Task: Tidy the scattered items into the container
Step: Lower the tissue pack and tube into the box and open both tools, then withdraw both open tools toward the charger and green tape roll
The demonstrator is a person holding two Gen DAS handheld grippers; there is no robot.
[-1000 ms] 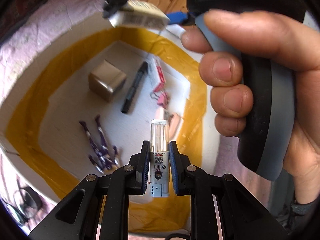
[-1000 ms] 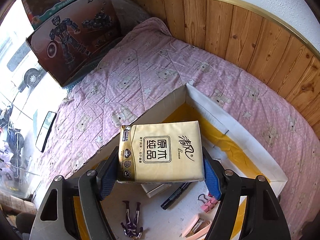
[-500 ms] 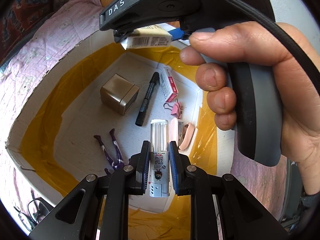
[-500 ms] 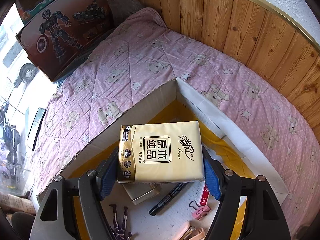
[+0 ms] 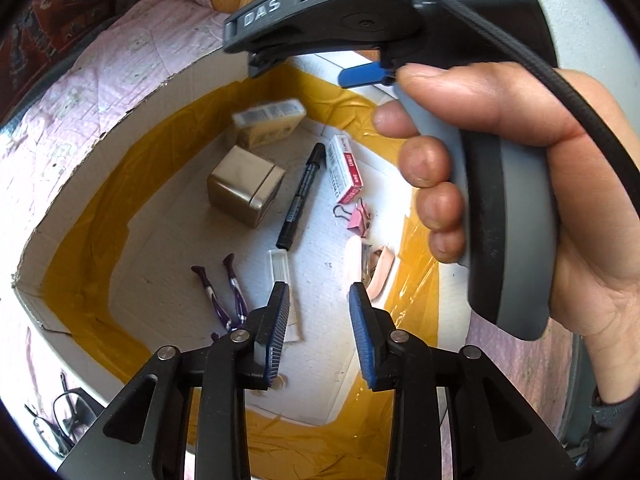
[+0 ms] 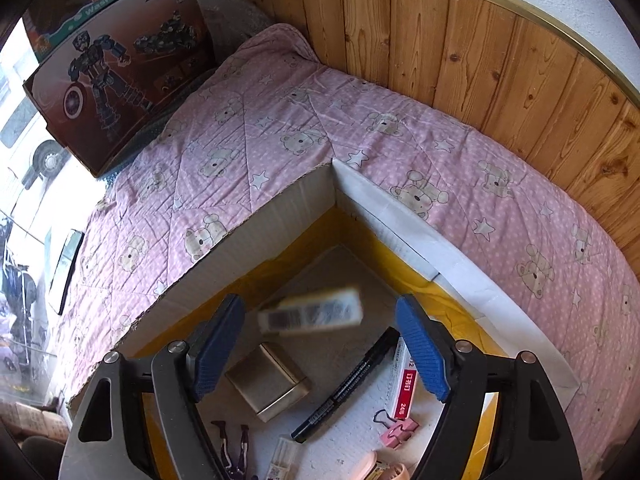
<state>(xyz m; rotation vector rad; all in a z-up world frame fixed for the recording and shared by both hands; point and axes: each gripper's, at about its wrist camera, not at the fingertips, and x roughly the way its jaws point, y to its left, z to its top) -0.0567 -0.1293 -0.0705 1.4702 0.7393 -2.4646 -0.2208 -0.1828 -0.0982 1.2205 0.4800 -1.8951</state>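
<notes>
nearest the left wrist camera, the left gripper (image 5: 318,332) hangs over the cardboard box (image 5: 132,92) with its blue-padded fingers (image 5: 277,332) spread apart and nothing between them. just beyond its left finger a clear plastic tube (image 5: 280,276) lies flat on the white box floor, and to the left of that rests a purple-patterned pair of glasses (image 5: 226,292). to the right of the tube sits a pink stapler (image 5: 374,268) against the yellow-taped wall. farther in lie a pink binder clip (image 5: 358,218), a black marker (image 5: 302,196) and a red-and-white staple box (image 5: 345,168), with a gold cube tin (image 5: 246,184) to the marker's left. at the far corner a tissue pack (image 5: 269,122) shows blurred, tilted above the floor; whether it touches anything cannot be told. the right gripper (image 6: 318,344) also stands with its fingers (image 6: 420,344) wide apart, the blurred tissue pack (image 6: 310,314) showing between them, beyond the tips and clear of both pads. a right hand (image 5: 532,184) wraps that gripper's handle. past the box spreads a pink bear-print quilt (image 6: 280,128), ending at a wooden wall (image 6: 460,52).
</notes>
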